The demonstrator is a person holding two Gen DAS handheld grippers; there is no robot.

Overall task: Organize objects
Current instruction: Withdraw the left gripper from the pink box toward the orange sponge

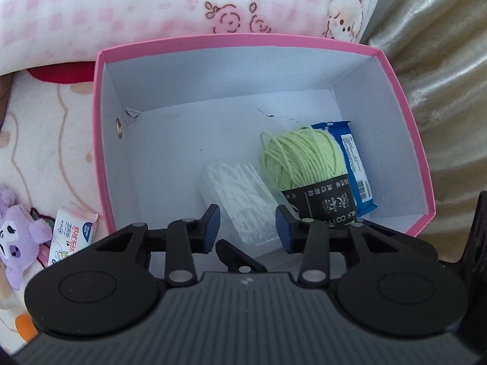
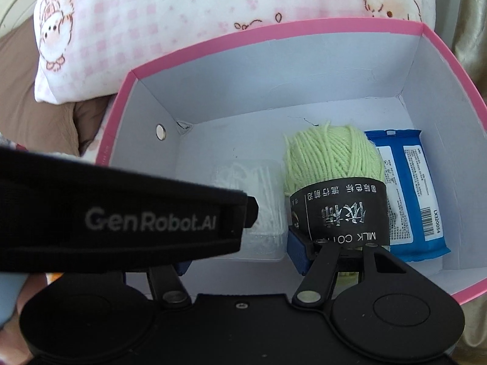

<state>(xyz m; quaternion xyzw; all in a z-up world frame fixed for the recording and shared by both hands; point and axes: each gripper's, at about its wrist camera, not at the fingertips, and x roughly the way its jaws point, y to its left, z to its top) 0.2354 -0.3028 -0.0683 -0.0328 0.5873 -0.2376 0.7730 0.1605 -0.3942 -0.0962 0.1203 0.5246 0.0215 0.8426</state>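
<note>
Nearest in the left wrist view, the left gripper, tilted steeply down over the near wall of a pink box; jaws released, a modest gap between the blue pads, nothing pressed in them, a clear case of cotton swabs lying on the box floor just below that gap. Nearest in the right wrist view, the right gripper, likewise pointing down into the box; jaws released and wider, the left finger mostly hidden behind a black strap, the right pad just beside the black label of a ball of green yarn, whether touching it cannot be told. Inside the box, along the right half: swab case, then yarn just beside it, then a blue pack of wipes between yarn and right wall, also clear from the right wrist. Left half of the white floor bare. Outside the box to the left, on a patterned blanket, a small white pack of wipes touching a purple plush toy. Farthest back, behind the box, a pink checked pillow.
</note>
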